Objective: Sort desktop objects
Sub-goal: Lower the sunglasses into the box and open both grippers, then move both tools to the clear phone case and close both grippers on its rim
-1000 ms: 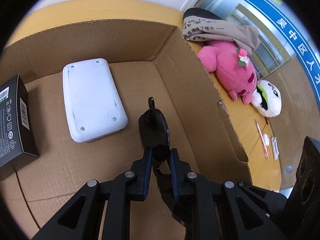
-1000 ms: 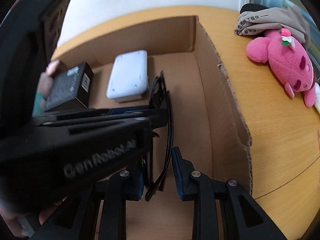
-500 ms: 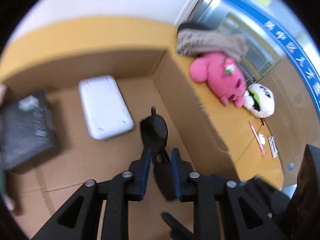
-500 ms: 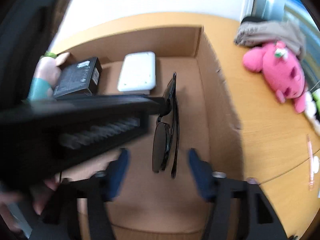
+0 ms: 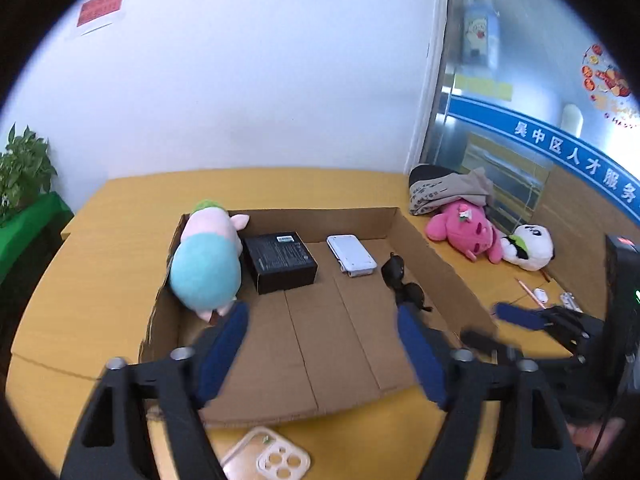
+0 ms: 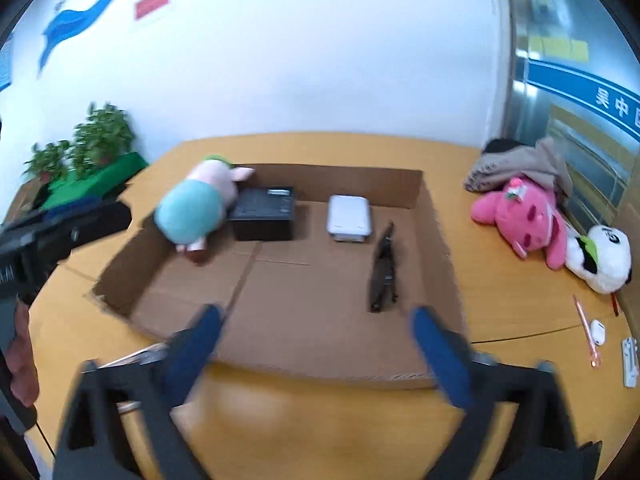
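Both my grippers hang over the box's [image 5: 440, 264] near edge, nothing between the fingers. Left gripper [image 5: 320, 344] opening, right gripper [image 6: 316, 344] closing (frame still shows wide gap). Sunglasses [image 6: 383, 268] lie inside along the box's right wall, beside the white device [image 6: 348, 216].

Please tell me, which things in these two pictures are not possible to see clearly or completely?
- Clear phone case: left wrist view, cut off by the bottom edge and left hand-held gripper.
- Sunglasses: right wrist view, blurred; lenses indistinct.
- Small white items beside the pen: too small to identify.
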The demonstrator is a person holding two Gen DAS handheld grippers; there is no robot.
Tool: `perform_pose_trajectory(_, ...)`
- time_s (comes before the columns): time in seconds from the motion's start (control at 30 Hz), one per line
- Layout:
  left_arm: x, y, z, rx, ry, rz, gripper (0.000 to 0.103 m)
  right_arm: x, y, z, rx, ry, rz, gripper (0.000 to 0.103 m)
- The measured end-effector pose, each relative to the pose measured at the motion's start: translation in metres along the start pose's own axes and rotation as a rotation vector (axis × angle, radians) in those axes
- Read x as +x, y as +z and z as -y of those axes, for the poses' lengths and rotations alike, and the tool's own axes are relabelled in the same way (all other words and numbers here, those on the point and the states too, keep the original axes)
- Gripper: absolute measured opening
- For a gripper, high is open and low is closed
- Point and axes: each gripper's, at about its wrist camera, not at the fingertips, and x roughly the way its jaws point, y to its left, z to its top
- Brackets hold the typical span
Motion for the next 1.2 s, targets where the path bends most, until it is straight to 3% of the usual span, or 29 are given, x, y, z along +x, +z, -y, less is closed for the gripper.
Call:
perform_pose_trajectory(0.03, -0.003, -0.004, -0.003, -0.008, -0.014, -0.028, 0.009, -0.001, -0.002, -0.004, 0.002, 0.023, -0.010, 0.002)
perform_pose_trajectory(0.07, -0.006, -0.010, -0.006, -0.023, -0.025, -0.051, 0.000, -0.002, -0.004, -0.007, 0.009, 0.034, -0.016, 0.004)
perform_pose_trajectory(0.13, -0.016, -0.021, -0.011, -0.026, 0.019, -0.035, 0.002, -0.008, -0.009, -0.013, 0.015, 0.045, -0.008, 0.004)
perform_pose_trajectory(0.17, -0.019, -0.024, -0.012, -0.026, 0.047, -0.025, 0.005, -0.011, -0.010, -0.014, 0.017, 0.049, -0.003, 0.014)
perform_pose_trajectory(0.2, -0.022, -0.026, -0.015, -0.038, 0.081, -0.021, 0.022, -0.015, -0.011, -0.018, 0.015, 0.052, -0.002, 0.055)
perform_pose_trajectory(0.23, -0.024, -0.028, -0.017, -0.052, 0.092, -0.024, 0.038, -0.017, -0.013, -0.019, 0.011, 0.041, -0.002, 0.083)
perform_pose_trajectory(0.27, -0.026, -0.029, -0.020, -0.070, 0.093, -0.025, 0.073, -0.018, -0.015, -0.021, 0.002, 0.019, 0.002, 0.100)
perform_pose_trajectory(0.3, -0.030, -0.031, -0.022, -0.083, 0.093, -0.008, 0.084, -0.025, -0.018, -0.024, -0.008, -0.003, 0.031, 0.102)
perform_pose_trajectory(0.37, -0.039, -0.035, -0.020, -0.077, 0.099, 0.031, 0.084, -0.031, -0.022, -0.025, -0.013, -0.004, 0.042, 0.103)
perform_pose_trajectory(0.53, -0.046, -0.042, -0.014, -0.033, 0.055, 0.029, 0.084, -0.032, -0.031, -0.024, 0.002, 0.009, 0.021, 0.103)
perform_pose_trajectory(0.83, -0.050, -0.053, -0.019, -0.062, 0.076, 0.015, 0.084, -0.038, -0.036, -0.028, 0.002, 0.007, 0.022, 0.103)
perform_pose_trajectory(0.97, -0.050, -0.067, -0.031, -0.070, 0.063, -0.029, 0.084, -0.027, -0.044, -0.032, 0.009, 0.043, -0.009, 0.103)
perform_pose_trajectory(1.2, -0.038, -0.121, -0.075, -0.118, 0.042, -0.167, 0.083, 0.028, -0.078, -0.065, 0.031, 0.204, -0.156, 0.103)
